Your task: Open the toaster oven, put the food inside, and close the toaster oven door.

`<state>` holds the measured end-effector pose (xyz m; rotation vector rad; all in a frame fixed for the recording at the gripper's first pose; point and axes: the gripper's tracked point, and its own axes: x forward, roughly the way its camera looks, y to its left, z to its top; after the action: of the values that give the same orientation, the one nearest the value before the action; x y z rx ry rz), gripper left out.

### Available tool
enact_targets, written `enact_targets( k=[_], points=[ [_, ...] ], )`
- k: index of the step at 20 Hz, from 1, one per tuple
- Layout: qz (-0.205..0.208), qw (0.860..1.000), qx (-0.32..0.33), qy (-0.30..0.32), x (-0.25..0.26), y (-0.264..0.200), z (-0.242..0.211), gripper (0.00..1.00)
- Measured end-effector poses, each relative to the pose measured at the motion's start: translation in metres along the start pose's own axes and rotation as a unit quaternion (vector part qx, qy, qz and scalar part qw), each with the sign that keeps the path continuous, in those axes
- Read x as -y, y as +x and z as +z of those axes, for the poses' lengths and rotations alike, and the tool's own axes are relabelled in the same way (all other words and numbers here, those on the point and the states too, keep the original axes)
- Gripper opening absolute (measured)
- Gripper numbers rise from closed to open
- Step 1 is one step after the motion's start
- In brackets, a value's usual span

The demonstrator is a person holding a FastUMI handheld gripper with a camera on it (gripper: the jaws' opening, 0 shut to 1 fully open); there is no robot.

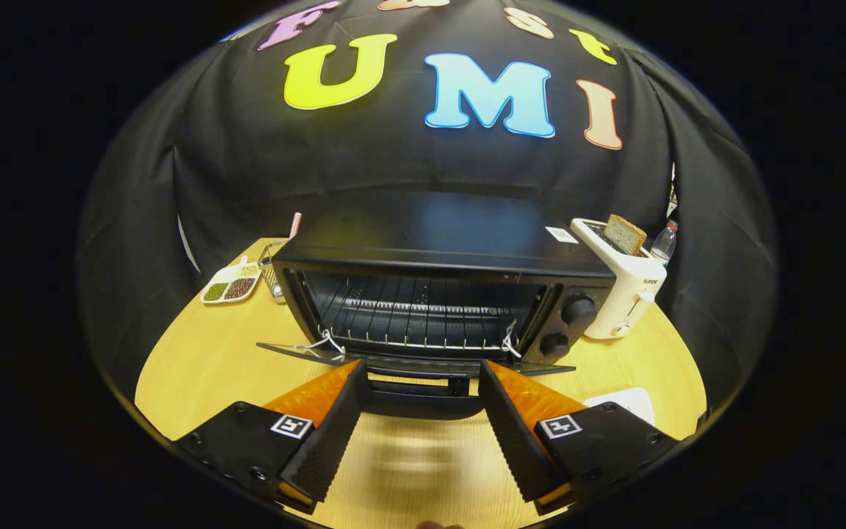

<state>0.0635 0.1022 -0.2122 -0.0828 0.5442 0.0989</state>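
A black toaster oven [438, 294] stands on the wooden table [203, 360] just ahead of my fingers. Its door [416, 364] is folded down flat toward me, and the wire rack [416, 323] inside holds nothing that I can see. The door's black handle [416, 393] lies between my two fingertips. My gripper [423, 375] is open, its orange and black fingers [327, 411] spread on either side of the handle without pressing on it. Nothing is held.
A white pop-up toaster [625, 286] with a slice of bread [625, 235] stands right of the oven, a plastic bottle [664, 242] behind it. A divided dish of beans [230, 285] lies to the left. A white plate edge [625, 400] shows by my right finger.
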Motion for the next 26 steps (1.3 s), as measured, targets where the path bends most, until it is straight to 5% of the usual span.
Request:
enact_targets(
  k=[11, 17, 26],
  points=[
    [0.021, 0.989, -0.128, -0.064, 0.000, 0.005, -0.128, 0.97],
    [0.036, 0.992, -0.109, -0.054, 0.024, -0.035, -0.114, 0.99],
    [0.001, 0.995, -0.096, -0.032, 0.129, -0.078, -0.081, 0.98]
  ],
)
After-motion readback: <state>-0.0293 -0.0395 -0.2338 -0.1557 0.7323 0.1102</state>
